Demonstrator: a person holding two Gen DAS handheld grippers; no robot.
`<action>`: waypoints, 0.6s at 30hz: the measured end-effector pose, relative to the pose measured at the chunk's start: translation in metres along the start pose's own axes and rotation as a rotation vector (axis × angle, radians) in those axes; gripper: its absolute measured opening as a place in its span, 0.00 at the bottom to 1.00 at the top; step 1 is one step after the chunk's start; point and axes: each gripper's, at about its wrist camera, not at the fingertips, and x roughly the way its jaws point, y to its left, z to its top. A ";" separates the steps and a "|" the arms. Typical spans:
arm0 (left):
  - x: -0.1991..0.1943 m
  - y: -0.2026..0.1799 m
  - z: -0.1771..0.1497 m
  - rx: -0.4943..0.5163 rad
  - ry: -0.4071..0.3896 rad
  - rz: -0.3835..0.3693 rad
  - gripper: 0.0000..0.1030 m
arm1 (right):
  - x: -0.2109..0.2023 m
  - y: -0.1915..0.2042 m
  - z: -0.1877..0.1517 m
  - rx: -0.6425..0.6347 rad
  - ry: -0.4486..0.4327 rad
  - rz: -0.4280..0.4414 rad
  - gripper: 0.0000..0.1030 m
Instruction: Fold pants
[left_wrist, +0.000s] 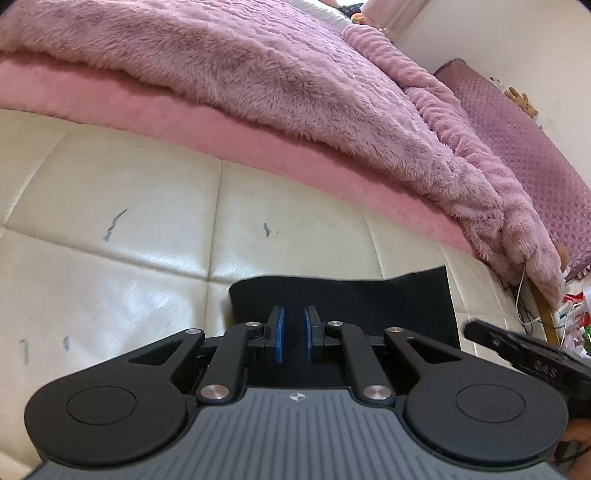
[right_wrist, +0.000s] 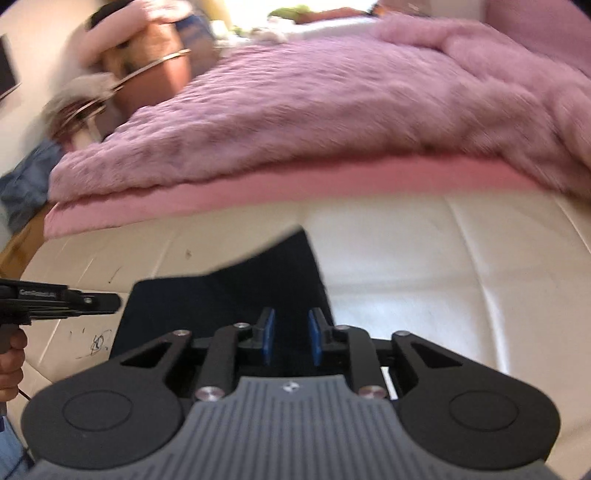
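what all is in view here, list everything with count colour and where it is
folded black fabric pants: one, black, flat on the cream surface just ahead of both tongs
cream quilted leather-look surface: one, cream with dark pen marks, under the pants
fluffy mauve-pink plush blanket: one, mauve-pink, piled behind the cream surface
smooth pink sheet layer: one, pink, under the blanket's edge
purple dimpled cushion: one, purple, far right against the wall
blue crumpled cloth: one, blue, far left of the right wrist view
left tongs: one, black with blue pads, jaws parted, over the pants
right tongs: one, black with blue pads, jaws parted, over the pants
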 end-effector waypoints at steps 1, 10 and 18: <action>0.004 0.001 0.002 -0.001 0.001 0.009 0.11 | 0.011 0.005 0.007 -0.021 0.001 0.008 0.12; 0.036 0.019 0.010 -0.020 0.023 0.051 0.04 | 0.083 -0.012 0.027 -0.011 0.063 -0.035 0.00; 0.041 0.018 0.012 0.001 0.011 0.077 0.06 | 0.094 -0.025 0.023 0.062 0.053 -0.033 0.00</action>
